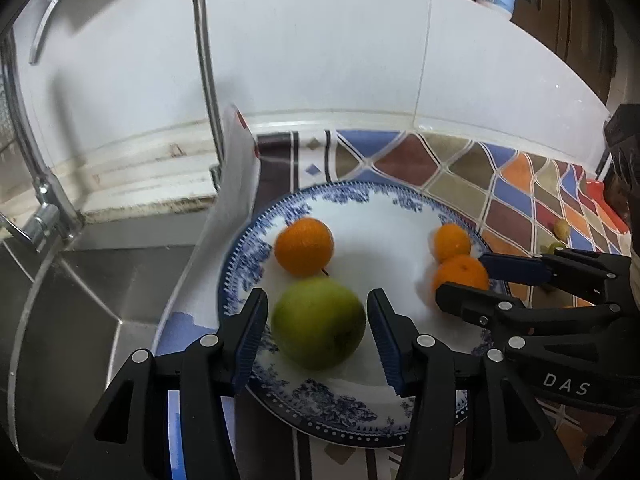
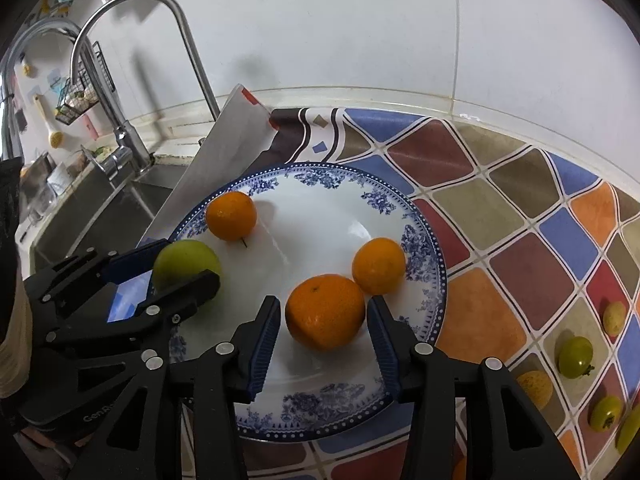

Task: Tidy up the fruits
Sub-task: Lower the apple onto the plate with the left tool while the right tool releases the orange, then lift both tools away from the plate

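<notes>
We are at the plate (image 2: pixel 428 248) with both tools, setting fruit down. To do this well we let each fruit settle on the flat white middle, away from the sloping blue rim, and we draw each tool straight back along its own line so that a finger does not nudge the fruit and send it rolling.

The left tool (image 1: pixel 317 332) stands partly open around the green fruit (image 1: pixel 319 322), which lies on the near left part of the plate. A thin gap shows on either side, so the pads do not press on it.

The right tool (image 2: pixel 323 324) is likewise partly open around the large orange (image 2: pixel 325 311), which rests on the near middle of the plate. Its pads sit just beside the peel, apart from it. A smaller orange (image 2: pixel 378 266) lies just behind it, touching or nearly so; a third orange (image 2: pixel 231 215) sits at the far left.

More small fruits (image 2: pixel 575 357) wait on the tabletop (image 2: pixel 520 256) to the right, well apart from the plate.
</notes>
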Demonstrator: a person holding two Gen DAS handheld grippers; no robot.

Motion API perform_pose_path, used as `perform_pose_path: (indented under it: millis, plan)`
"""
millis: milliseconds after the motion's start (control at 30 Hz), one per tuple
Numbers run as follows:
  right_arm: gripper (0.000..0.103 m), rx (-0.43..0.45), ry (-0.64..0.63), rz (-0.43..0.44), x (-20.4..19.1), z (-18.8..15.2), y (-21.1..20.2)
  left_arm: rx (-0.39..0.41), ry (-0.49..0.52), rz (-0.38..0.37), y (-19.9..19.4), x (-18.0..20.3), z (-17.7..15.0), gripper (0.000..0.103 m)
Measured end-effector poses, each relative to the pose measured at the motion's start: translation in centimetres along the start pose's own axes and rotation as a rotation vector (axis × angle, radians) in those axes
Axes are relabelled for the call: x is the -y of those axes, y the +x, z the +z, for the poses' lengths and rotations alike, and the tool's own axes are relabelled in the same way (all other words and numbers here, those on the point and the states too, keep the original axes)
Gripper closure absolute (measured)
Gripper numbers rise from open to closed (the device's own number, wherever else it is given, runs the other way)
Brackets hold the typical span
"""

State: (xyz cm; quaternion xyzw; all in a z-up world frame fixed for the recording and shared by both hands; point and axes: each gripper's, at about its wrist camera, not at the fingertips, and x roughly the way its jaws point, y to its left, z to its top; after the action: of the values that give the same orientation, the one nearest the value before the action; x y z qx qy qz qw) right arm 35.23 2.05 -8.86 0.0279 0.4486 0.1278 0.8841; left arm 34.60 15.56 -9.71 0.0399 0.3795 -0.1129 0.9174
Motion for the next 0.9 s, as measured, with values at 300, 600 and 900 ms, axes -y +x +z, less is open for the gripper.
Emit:
perform_pose_path:
  millis: [300,600,900]
  plan:
    - [0.047,0.061,-0.014,-0.031,-0.1,-0.7,-3.2,0.084,-0.038,0.051,-4.8,0.3,0.3,0.037]
    - [0.038,0.167,-0.012,-0.040,-0.1,-1.7,-8.8,0.163,-0.075,0.083,-10.2,1.9,-0.1,0.026]
    - [0.032,0.252,-0.022,-0.061,0.6,-3.6,-14.1,0.239,-0.039,0.093,-14.6,5.1,-1.2,0.021]
